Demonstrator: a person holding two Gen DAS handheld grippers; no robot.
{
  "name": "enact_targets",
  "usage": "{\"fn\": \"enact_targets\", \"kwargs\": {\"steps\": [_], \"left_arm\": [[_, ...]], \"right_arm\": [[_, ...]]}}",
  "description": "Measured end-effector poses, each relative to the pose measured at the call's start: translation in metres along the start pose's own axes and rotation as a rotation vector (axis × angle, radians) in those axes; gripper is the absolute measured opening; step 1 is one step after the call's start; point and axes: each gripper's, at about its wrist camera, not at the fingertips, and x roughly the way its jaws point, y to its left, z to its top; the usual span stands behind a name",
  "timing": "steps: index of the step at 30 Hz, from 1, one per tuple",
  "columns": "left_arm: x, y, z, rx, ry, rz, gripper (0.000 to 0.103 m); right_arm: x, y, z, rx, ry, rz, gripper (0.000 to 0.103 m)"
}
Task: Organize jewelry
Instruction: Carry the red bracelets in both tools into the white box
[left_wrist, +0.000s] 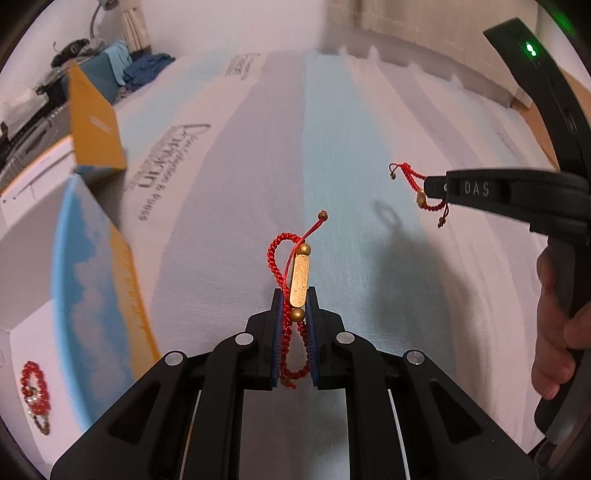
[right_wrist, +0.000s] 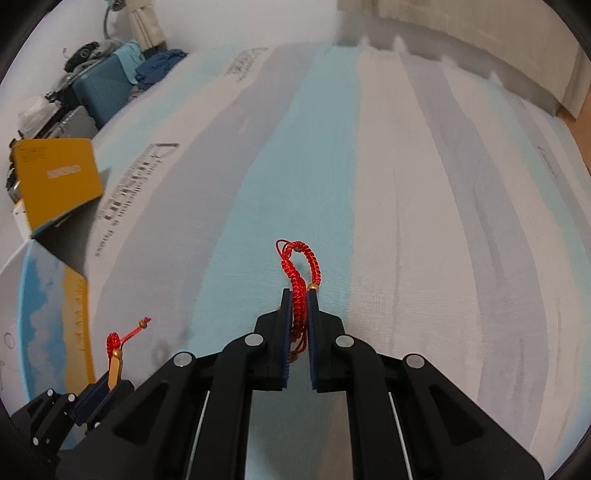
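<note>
I am holding my left gripper (left_wrist: 295, 306) above the striped sheet (left_wrist: 229, 229), its blue pads pressed in on a red braided bracelet with a gold bar (left_wrist: 299, 280). The gold bar is standing upright between the fingertips, a gold bead sitting at each end of it, and the red loop is curling out toward 11 o'clock. A thin red cord tipped with a small bead is trailing off toward 1 o'clock, and the rest of the braid is hanging down between the pads toward 6 o'clock.

At 3 o'clock from there, my right gripper (left_wrist: 428, 188) is reaching in from the side, pinching a second red braided bracelet (left_wrist: 419, 184) whose knotted ends are dangling free above the sheet. My right hand (left_wrist: 561, 332) is wrapping the handle at the frame's edge.

In the right wrist view, the right gripper (right_wrist: 299, 295) is squeezing that second bracelet (right_wrist: 301, 273), its loop arching up toward 12 o'clock past the fingertips. The left gripper (right_wrist: 107, 387) is showing at 8 o'clock with the gold bar poking up.

An open yellow and blue box (left_wrist: 92, 280) is lying at 9 o'clock on the sheet, and a red beaded bracelet (left_wrist: 35, 387) is resting inside it.
</note>
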Motion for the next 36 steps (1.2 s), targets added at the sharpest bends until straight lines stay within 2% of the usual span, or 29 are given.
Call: {"fn": "enact_targets", "kwargs": {"steps": [7, 15, 21, 30, 36], "left_arm": [[-0.043, 0.024, 0.002, -0.038, -0.065, 0.013, 0.010], [-0.086, 0.060, 0.001, -0.094, -0.126, 0.048, 0.010], [-0.108, 0.100, -0.008, -0.156, -0.145, 0.105, 0.010], [-0.130, 0.161, -0.031, -0.237, -0.146, 0.188, 0.011], [-0.139, 0.201, -0.050, -0.293, -0.123, 0.240, 0.011]], "right_arm": [[-0.046, 0.044, 0.000, -0.066, -0.084, 0.049, 0.007], [-0.079, 0.098, -0.006, -0.140, -0.135, 0.113, 0.007], [-0.103, 0.142, -0.013, -0.203, -0.169, 0.171, 0.007], [-0.117, 0.217, -0.031, -0.327, -0.174, 0.265, 0.007], [-0.109, 0.267, -0.051, -0.422, -0.125, 0.313, 0.007]]}}
